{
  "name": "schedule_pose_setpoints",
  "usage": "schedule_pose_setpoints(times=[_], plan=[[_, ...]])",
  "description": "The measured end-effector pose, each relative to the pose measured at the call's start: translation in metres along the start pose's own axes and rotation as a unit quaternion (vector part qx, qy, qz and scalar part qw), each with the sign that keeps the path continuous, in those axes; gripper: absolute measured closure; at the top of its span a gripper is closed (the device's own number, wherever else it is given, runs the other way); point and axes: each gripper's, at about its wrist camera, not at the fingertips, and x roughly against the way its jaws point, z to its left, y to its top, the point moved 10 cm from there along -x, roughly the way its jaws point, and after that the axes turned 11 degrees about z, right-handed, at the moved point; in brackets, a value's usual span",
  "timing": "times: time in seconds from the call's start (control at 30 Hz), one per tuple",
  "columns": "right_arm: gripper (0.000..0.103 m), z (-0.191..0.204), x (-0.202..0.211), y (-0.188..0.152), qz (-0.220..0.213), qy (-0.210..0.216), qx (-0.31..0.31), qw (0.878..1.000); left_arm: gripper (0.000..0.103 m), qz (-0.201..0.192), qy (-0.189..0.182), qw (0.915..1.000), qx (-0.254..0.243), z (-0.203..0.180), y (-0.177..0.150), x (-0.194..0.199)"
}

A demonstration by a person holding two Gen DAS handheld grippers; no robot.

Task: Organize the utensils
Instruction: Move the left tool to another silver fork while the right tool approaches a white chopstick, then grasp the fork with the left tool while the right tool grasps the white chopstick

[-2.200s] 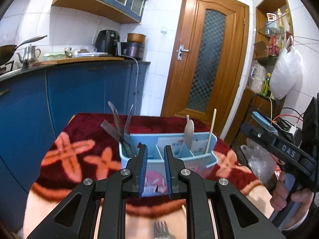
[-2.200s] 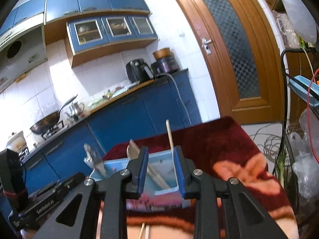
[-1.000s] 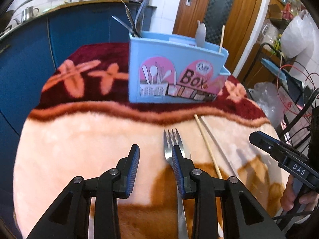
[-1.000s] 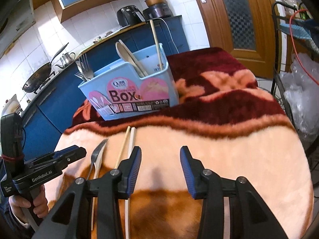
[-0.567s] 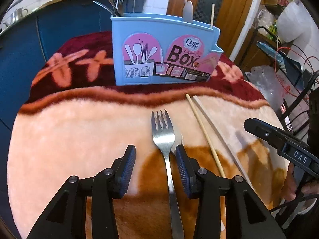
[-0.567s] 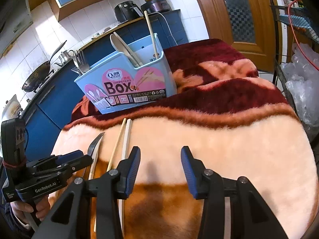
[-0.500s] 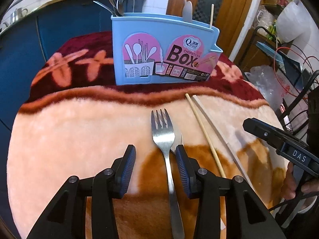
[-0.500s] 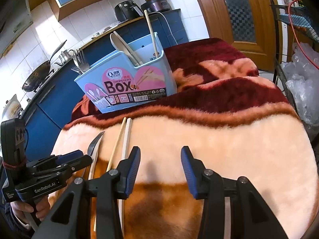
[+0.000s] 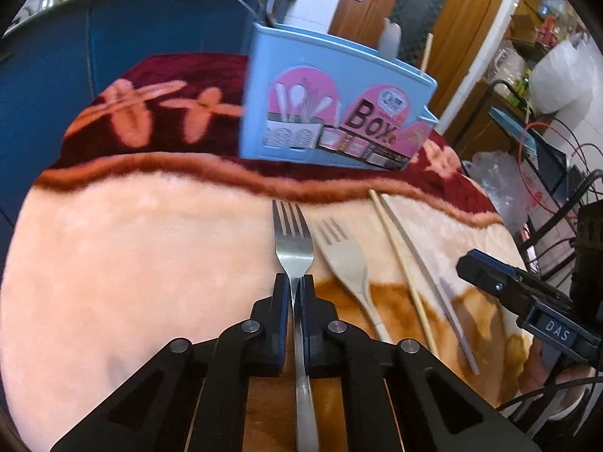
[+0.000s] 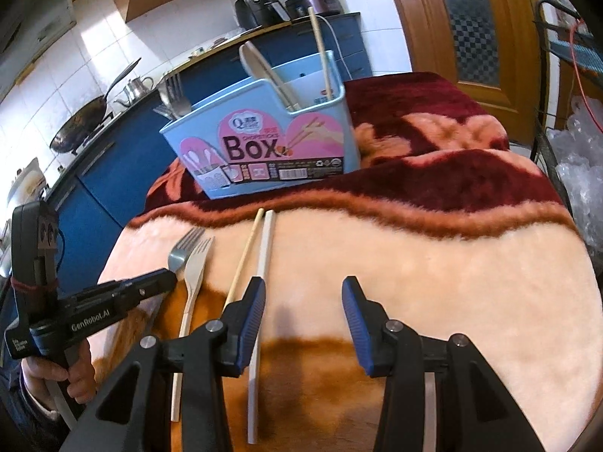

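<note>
Your left gripper (image 9: 296,289) is clamped on the steel fork (image 9: 293,243), lying just before the box (image 9: 331,113); your right gripper (image 10: 303,324) gapes empty. Some utensils already stand in the box. A pale fork (image 9: 345,254) and two chopsticks (image 9: 399,252) remain beside it.
</note>
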Motion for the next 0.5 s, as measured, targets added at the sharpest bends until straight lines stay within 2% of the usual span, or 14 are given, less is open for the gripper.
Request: schedule_pose_setpoints(times=[0.27,0.33,0.5], plan=[[0.058,0.02,-0.019,0.004,0.054,-0.01,0.057,0.997,0.096,0.027,-0.006,0.9996,-0.002,0.009,-0.002,-0.002],[0.066,0.025,-0.024,0.005,0.068,-0.016,0.073,0.995,0.096,0.038,-0.015,0.9992,0.0,0.01,0.0,-0.003],[0.073,0.029,-0.036,0.009,0.101,-0.021,0.091,0.99,0.096,0.062,-0.023,0.9978,-0.007,0.008,0.004,-0.008]])
